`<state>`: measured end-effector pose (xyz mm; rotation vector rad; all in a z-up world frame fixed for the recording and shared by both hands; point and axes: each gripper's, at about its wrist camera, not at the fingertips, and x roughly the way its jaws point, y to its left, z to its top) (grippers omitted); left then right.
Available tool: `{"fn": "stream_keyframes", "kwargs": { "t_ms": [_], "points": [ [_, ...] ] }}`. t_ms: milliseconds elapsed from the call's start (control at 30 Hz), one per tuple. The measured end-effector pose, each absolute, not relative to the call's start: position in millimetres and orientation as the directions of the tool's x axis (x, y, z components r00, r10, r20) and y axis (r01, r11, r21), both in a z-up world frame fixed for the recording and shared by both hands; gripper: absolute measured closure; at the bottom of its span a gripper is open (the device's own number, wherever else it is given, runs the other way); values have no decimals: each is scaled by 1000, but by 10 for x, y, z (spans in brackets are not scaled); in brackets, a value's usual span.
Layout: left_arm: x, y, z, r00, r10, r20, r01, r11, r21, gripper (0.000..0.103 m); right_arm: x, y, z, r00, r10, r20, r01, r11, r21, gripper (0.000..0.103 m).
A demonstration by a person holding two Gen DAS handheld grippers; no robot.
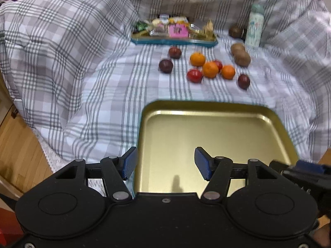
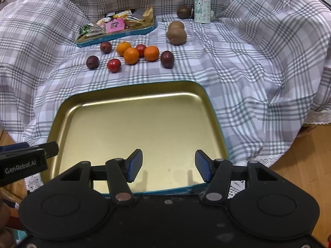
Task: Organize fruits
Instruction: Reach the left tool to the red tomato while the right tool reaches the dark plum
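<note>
Over gold tray (image 2: pixel 132 124) | both my grippers, left (image 1: pixel 165 164) and right (image 2: pixel 168 165), gaped, holding nothing | fruits (image 2: pixel 131 55) lay loose beyond (tray nearest, ready to receive)

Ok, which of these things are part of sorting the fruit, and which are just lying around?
For the job: empty gold tray, oranges, red and dark plums, brown kiwis, both open grippers.
Lying about: snack tray, bottle, checked cloth.
</note>
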<state>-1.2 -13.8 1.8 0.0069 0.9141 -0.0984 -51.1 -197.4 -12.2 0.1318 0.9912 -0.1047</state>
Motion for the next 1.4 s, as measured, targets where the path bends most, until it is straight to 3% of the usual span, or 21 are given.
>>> {"fn": "stream_keyframes", "kwargs": {
  "t_ms": [233,400,800,1400],
  "points": [
    [227,-92,73,619,-109,-778,86,994,-71,39,-403,-2001,-75,569,-8,-822,138,987,86,43],
    [402,-93,11,583,-122,-803,91,992,-85,39,-221,-2048,-82,547,8,-837,132,987,96,51],
    [892,-208,-73,575,-115,-810,104,992,-67,39,303,-2172,-36,606,-21,-795,146,986,86,51],
    [1598,-624,-327,521,-133,-843,203,979,-29,40,1241,-2410,-306,593,-47,-804,179,981,74,51]
  ]
}}
